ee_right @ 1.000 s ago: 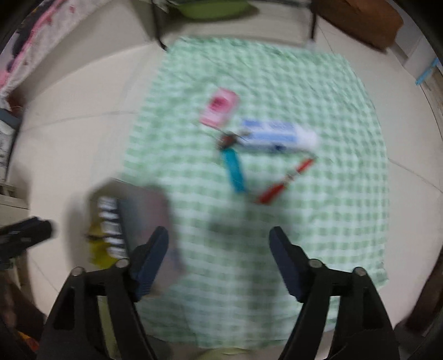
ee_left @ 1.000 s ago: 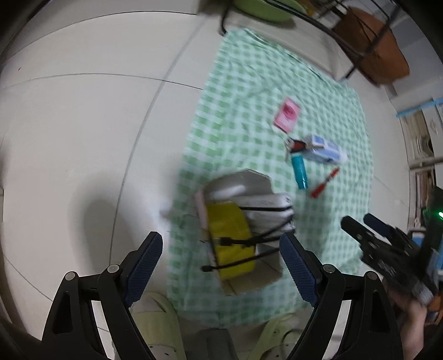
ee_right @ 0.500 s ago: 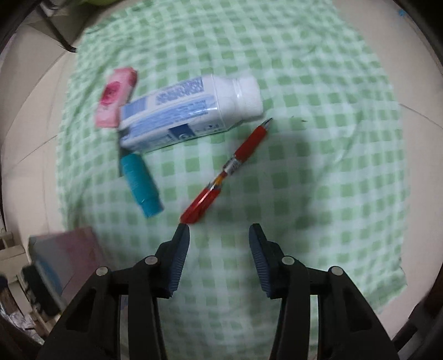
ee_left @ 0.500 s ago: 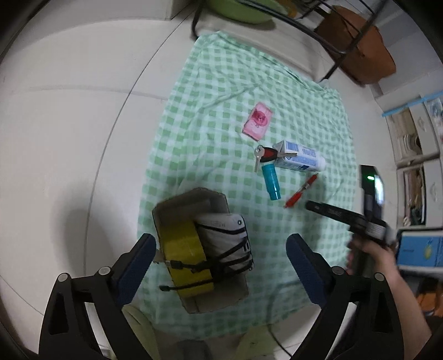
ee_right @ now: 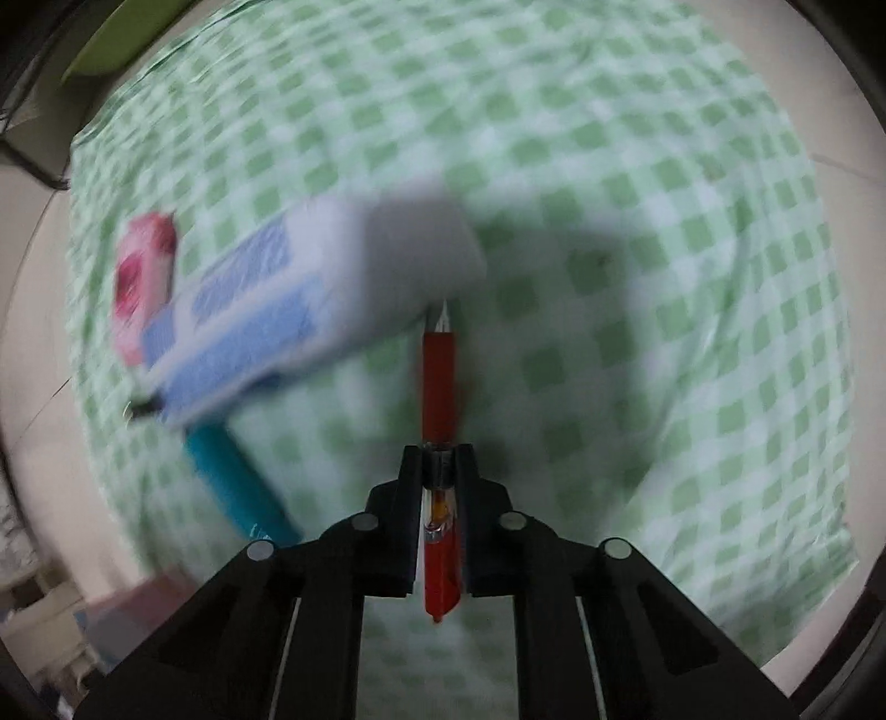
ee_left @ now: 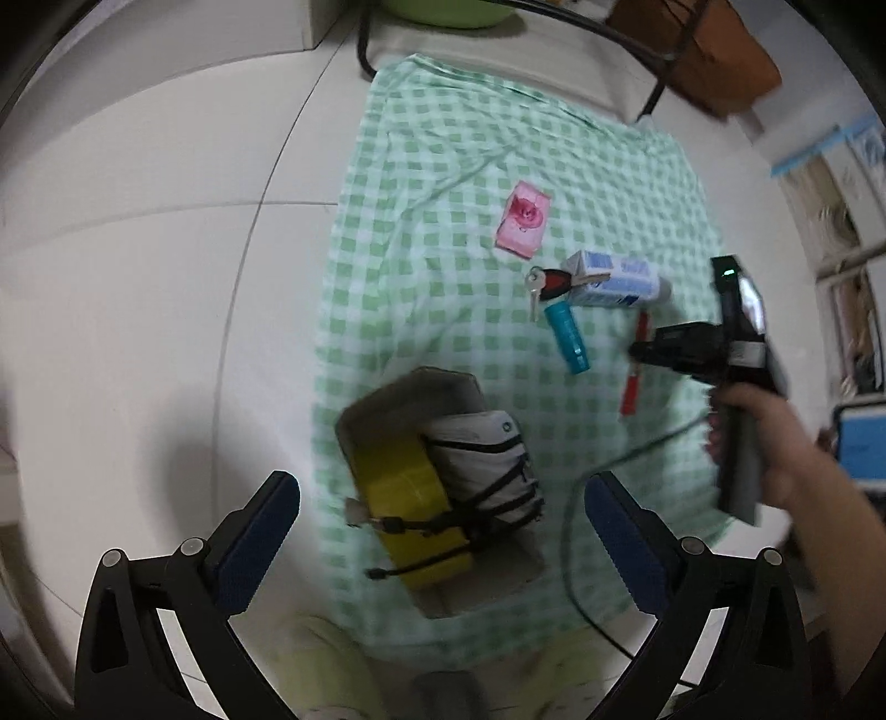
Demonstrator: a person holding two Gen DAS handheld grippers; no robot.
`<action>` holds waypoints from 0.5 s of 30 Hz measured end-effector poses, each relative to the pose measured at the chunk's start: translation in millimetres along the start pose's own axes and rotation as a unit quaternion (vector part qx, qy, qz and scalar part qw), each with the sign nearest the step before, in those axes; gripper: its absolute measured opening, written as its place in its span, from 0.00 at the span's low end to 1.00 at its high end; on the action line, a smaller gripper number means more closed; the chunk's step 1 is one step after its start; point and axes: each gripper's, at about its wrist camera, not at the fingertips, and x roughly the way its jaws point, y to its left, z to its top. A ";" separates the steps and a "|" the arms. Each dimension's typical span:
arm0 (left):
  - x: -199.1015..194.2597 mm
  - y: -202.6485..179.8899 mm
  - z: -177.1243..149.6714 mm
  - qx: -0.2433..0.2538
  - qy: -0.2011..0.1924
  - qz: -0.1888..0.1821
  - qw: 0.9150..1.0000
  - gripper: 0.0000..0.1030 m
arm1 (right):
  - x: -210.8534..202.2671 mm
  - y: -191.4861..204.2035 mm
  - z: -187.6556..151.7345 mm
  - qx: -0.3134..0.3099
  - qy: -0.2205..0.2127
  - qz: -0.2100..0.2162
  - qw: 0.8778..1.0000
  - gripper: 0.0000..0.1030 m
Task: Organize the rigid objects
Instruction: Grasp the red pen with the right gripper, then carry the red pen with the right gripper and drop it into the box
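My right gripper [ee_right: 438,462] is shut on a red pen [ee_right: 439,376] that lies on the green checked cloth [ee_right: 637,183], its tip by a white and blue bottle [ee_right: 310,293]. In the left wrist view the right gripper [ee_left: 642,350] sits over the pen [ee_left: 631,387]. Beside it lie the bottle [ee_left: 614,277], a teal tube [ee_left: 566,337], a key with a red fob [ee_left: 545,285] and a pink packet [ee_left: 524,219]. My left gripper [ee_left: 443,523] is open and empty above a cardboard box [ee_left: 421,387] holding a yellow item [ee_left: 412,487] and a white strapped pouch [ee_left: 487,465].
The cloth [ee_left: 443,221] lies on a white tiled floor [ee_left: 138,277]. A black cable [ee_left: 570,531] runs over the cloth's near right part. A green basin [ee_left: 443,14] and a dark metal frame [ee_left: 626,39] stand beyond the far edge. Shelves [ee_left: 847,266] are at right.
My right gripper has come down to the cloth and closed around the red pen, which now points straight ahead. My left gripper has stayed open, its view shifting slightly.
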 end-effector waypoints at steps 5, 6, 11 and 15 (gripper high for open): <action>-7.9 7.6 2.3 -0.047 -0.012 -0.001 0.999 1.00 | -30.0 20.0 -34.5 -0.055 0.001 0.023 0.998 0.13; -11.3 13.0 3.2 -0.069 -0.021 -0.037 0.997 1.00 | -38.9 31.4 -45.9 -0.082 -0.002 0.026 0.996 0.13; -22.9 17.5 2.7 -0.080 -0.029 -0.067 0.994 1.00 | -86.5 86.7 -104.1 -0.172 -0.029 0.100 0.980 0.13; -29.4 9.7 -6.4 -0.073 -0.026 -0.111 0.991 1.00 | -122.6 127.0 -154.2 -0.236 -0.047 0.137 0.961 0.13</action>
